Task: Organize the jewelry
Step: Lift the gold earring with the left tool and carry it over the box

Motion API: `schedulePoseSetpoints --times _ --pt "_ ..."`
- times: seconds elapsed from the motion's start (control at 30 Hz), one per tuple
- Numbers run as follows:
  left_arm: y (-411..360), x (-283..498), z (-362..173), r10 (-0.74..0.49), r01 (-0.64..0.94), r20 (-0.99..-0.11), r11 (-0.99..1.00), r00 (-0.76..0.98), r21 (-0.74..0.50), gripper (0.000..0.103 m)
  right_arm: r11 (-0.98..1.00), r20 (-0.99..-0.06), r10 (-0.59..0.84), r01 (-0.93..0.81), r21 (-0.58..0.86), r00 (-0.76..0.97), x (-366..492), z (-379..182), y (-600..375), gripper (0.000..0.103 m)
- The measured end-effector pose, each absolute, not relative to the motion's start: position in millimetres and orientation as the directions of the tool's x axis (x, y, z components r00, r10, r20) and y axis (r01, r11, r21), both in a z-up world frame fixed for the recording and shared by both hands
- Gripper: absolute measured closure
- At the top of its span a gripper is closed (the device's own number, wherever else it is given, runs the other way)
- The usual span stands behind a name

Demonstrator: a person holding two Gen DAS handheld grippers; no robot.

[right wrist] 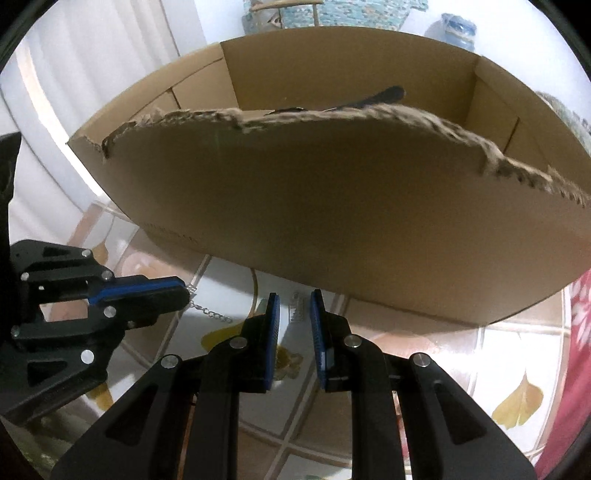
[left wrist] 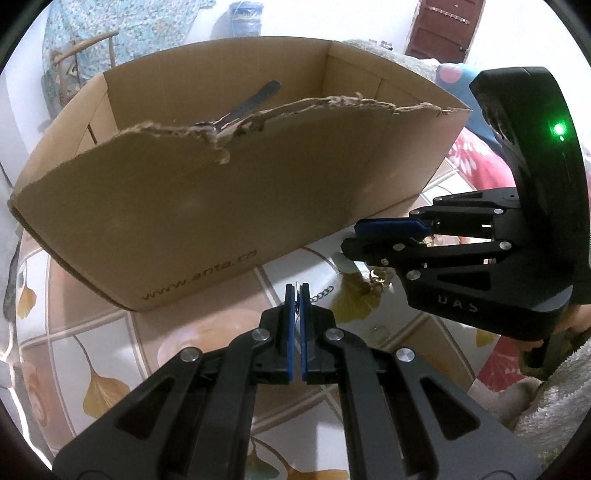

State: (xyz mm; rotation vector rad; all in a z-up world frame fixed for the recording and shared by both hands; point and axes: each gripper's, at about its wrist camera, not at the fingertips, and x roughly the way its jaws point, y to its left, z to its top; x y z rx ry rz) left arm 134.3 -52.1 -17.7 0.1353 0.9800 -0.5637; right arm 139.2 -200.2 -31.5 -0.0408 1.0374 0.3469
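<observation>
My left gripper (left wrist: 296,291) is shut on a silver chain (left wrist: 320,294), which trails from its tips over the table; the chain also shows in the right wrist view (right wrist: 210,312) hanging from the left gripper (right wrist: 183,291). My right gripper (right wrist: 294,306) is open, with a small silver piece (right wrist: 295,306) on the table between its tips. In the left wrist view the right gripper (left wrist: 351,236) hovers over a gold piece (left wrist: 377,276). An open cardboard box (left wrist: 229,206) with a torn rim stands just behind both grippers; a dark watch strap (left wrist: 255,99) lies inside.
The table (left wrist: 110,343) has a glossy cover with a tile and yellow leaf pattern. A red flowered cloth (right wrist: 580,325) lies at the right. A chair (left wrist: 85,48) and a blue jar (left wrist: 245,18) stand behind the box.
</observation>
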Motion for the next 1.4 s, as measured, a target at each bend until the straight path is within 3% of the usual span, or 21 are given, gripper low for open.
schedulePoseSetpoints --times 0.27,0.63,1.4 --pt "-44 139 -20 -0.385 0.49 -0.814 0.86 0.435 -0.145 0.101 0.941 -0.872 0.202 -0.336 0.046 0.446 139 -31 -183 0.088" --pt "-43 140 -18 -0.39 0.492 -0.81 0.858 0.439 -0.147 0.101 0.945 -0.88 0.234 -0.31 0.105 0.414 149 -31 -182 0.098" --pt "-44 118 15 -0.43 0.531 -0.766 0.836 0.478 -0.137 0.101 0.94 -0.816 0.303 -0.296 0.17 0.493 130 2 -203 0.098"
